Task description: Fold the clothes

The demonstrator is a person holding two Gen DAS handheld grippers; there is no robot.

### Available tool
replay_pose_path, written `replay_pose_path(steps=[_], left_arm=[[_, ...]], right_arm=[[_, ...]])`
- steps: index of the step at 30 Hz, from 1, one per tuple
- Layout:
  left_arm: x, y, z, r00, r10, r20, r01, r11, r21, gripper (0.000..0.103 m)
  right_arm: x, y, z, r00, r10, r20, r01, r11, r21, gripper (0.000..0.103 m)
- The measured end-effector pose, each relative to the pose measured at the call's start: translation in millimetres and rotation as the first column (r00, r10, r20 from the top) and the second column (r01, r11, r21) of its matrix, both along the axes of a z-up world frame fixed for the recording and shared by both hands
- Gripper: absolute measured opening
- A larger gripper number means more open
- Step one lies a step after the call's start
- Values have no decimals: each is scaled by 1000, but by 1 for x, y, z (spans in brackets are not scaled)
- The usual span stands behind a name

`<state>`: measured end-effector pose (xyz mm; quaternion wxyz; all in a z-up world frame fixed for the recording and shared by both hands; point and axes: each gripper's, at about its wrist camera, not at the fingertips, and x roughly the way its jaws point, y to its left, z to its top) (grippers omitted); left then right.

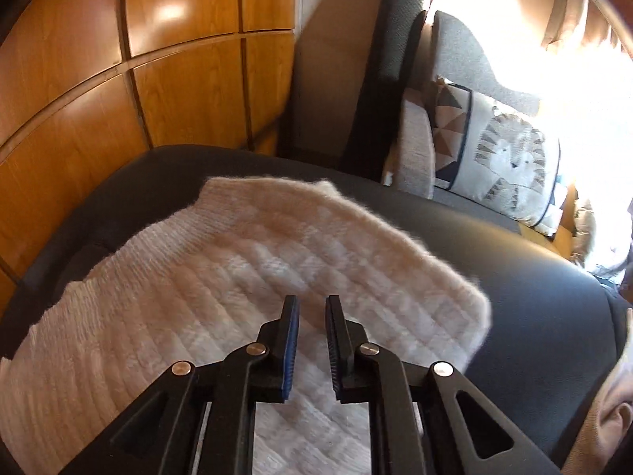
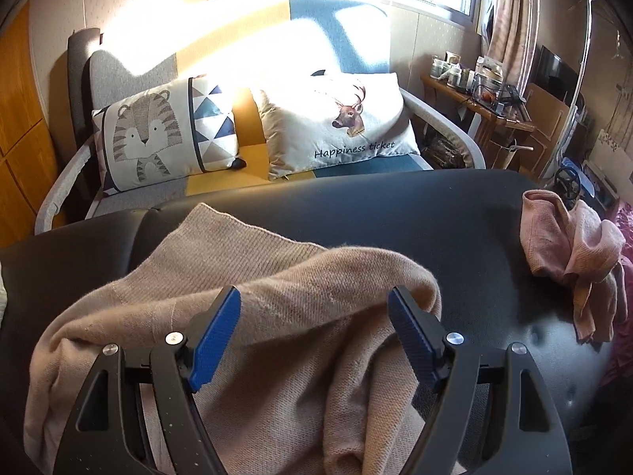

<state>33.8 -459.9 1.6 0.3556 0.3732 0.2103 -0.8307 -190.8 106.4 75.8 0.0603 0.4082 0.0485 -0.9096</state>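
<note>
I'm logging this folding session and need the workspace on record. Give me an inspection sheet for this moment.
Surface: black padded table, mostly bare on its right half.
Job's things: cream knit sweater lying spread out; beige sweater rumpled, its edge humped up.
Clutter: pink garment bunched at the table's right edge.
Grippers: left gripper over the cream sweater, jaws nearly closed with a narrow gap, nothing between them; right gripper over the beige sweater, jaws wide, pads not pressing the cloth.
Cables: nothing seen on the table.
Surroundings: sofa with tiger cushion and deer cushion, wooden panelling, cluttered side table.
</note>
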Motion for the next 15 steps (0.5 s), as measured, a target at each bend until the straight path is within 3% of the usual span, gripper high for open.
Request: replay_pose_path(steps=[3,5,7,9,13,15], left_arm=[[-10,39,8,990,-119,-74,125,989,80,15],[-17,72,12,967,-215,-133,233,963,137,15],[-33,115,14,927,-323,-190,360,910,207,16],[-47,155,16,873,-415,-255,477,834,277,16],[-50,227,19,775,-521,-358,624,721,301,16],[-55,253,8,766,-555,-325,641,700,315,17]], right_arm=[[-16,-16,0,1000,26,11,-26,999,-18,80],[-28,-29,-4,998,48,32,-46,998,-32,80],[-43,-44,-13,994,73,85,-67,996,-62,80],[-54,-60,-27,990,76,121,-68,995,-70,80],[-71,-102,-67,973,112,204,-110,994,-18,80],[-74,-117,-86,966,102,238,-109,994,18,80]])
